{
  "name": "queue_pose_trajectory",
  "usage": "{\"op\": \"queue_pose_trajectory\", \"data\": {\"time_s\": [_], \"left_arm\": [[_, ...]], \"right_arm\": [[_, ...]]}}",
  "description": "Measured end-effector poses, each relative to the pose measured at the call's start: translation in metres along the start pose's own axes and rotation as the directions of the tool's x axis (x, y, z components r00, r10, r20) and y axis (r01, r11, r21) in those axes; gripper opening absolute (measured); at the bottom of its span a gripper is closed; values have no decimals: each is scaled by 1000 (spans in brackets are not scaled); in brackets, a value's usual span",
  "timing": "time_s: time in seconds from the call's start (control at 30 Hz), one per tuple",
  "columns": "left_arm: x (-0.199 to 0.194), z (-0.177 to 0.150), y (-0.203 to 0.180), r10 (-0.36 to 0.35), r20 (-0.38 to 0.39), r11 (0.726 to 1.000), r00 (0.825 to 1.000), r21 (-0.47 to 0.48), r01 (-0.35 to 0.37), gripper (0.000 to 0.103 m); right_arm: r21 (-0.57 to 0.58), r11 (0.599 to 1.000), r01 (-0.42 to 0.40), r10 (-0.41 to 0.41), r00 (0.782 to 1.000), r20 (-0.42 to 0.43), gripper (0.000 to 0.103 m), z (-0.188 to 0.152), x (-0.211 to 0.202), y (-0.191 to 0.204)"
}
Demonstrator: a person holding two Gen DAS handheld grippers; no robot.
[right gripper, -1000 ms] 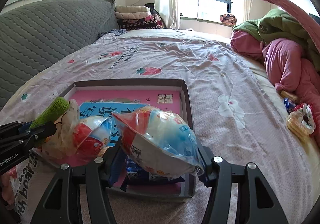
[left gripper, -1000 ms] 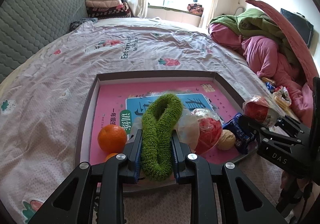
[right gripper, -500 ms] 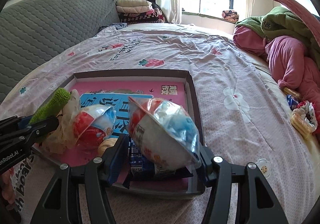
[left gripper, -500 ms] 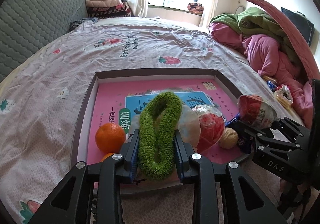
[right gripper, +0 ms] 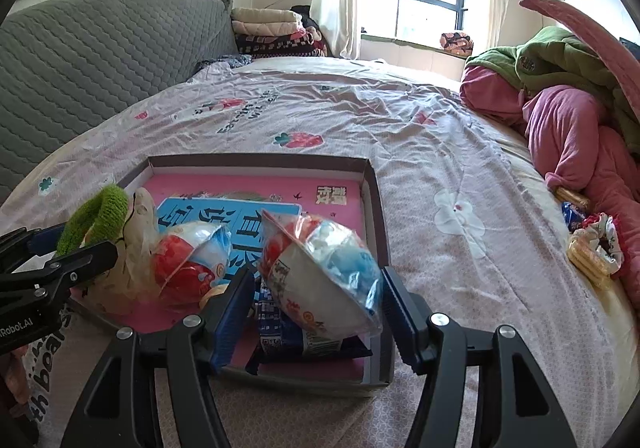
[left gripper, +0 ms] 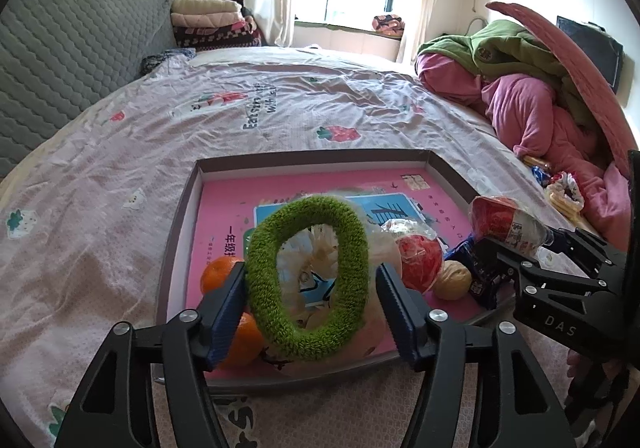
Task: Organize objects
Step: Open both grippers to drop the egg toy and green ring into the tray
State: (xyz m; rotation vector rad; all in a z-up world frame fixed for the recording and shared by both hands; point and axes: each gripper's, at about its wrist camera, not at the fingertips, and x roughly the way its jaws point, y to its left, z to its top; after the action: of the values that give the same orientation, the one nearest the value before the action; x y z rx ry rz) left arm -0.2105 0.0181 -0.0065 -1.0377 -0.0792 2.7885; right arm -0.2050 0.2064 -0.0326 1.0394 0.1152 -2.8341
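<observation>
Your left gripper (left gripper: 310, 290) has opened, freeing the green ring (left gripper: 307, 279); now let both fingers, open around the snack bag (right gripper: 320, 280), drop it gently into the tray (right gripper: 370, 184).

Your left gripper (left gripper: 310, 304): black frame, triangular cut-outs, silver screws, blue ribbed pads (left gripper: 226, 312) | your right gripper (right gripper: 316, 308): same black frame, silver screws, blue pads (right gripper: 230, 318) | markings: white "DAS" on the right gripper's side, "Robot.AI" on the left's
</observation>
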Motion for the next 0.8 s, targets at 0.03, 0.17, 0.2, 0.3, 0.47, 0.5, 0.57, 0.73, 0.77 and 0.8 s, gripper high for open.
{"op": "queue_pose_trajectory", "data": {"time_s": [0.03, 0.17, 0.2, 0.3, 0.47, 0.5, 0.57, 0.73, 0.77, 0.8], "left_arm": [[-1, 0, 0, -2, 3, 1000, 1000, -2, 2, 68], [-6, 3, 4, -1, 15, 1000, 1000, -10, 1, 73], [-8, 3, 5, 0, 18, 1000, 1000, -13, 0, 74], [-11, 6, 8, -1, 29, 1000, 1000, -24, 2, 74], [-19, 9, 10, -8, 42, 999, 999, -37, 10, 74], [-20, 9, 10, -8, 45, 999, 999, -39, 10, 74], [-23, 10, 11, -10, 48, 999, 999, -40, 12, 74], [-31, 11, 10, -11, 58, 999, 998, -37, 13, 74], [-32, 12, 10, -10, 58, 999, 998, -37, 12, 74], [-34, 12, 10, -10, 60, 999, 998, -38, 13, 74]], "right_arm": [[1, 1000, 0, 0, 1000, 2, 64, 1, -1, 0], [1, 1000, -1, 1, 1000, 16, 64, 4, -7, 0], [1, 1000, 0, 0, 1000, 20, 64, 5, -9, 1], [2, 1000, -4, 4, 1000, 25, 64, 7, -13, 2], [2, 1000, -13, 13, 999, 39, 64, 8, -20, 3], [0, 1000, -14, 14, 999, 43, 64, 9, -22, 4], [-4, 1000, -18, 18, 999, 48, 64, 9, -25, 6], [-9, 1000, -18, 19, 998, 52, 64, 13, -32, 11], [-9, 1000, -20, 20, 998, 56, 64, 13, -33, 12], [-8, 1000, -22, 23, 998, 58, 64, 14, -35, 12]]}}
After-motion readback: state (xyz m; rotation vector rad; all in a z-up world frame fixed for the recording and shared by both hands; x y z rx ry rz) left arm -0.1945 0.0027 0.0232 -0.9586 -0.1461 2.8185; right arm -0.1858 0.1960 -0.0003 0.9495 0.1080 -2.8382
